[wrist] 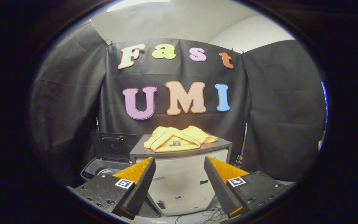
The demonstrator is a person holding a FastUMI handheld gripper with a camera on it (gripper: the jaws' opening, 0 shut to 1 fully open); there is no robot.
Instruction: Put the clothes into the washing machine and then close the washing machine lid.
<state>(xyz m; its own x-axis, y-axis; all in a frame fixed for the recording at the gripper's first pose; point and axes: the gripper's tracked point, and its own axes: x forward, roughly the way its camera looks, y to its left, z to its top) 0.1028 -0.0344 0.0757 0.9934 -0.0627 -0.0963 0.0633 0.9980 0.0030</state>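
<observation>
The yellow clothes (pixel 179 140) lie in a loose folded heap on the grey top (pixel 219 145) of a pale cabinet (pixel 182 180), well beyond the gripper (pixel 180 162) and a little above the line between its fingertips. The fingers (pixel 141 183) stand wide apart with nothing between them; the cabinet's front shows through the gap. A dark stripe and a small patch mark the garment, but its kind is hard to make out. Beyond the left finger and lower than the clothes sits the washing machine (pixel 96 169), its dark lid (pixel 113 144) raised upright against the booth's black cloth wall (pixel 275 124); the finger hides most of the tub's opening, so its contents cannot be told. Below the cabinet, between the fingers, a tangle of thin wires (pixel 210 216) lies on the floor, cut off at the bottom.
</observation>
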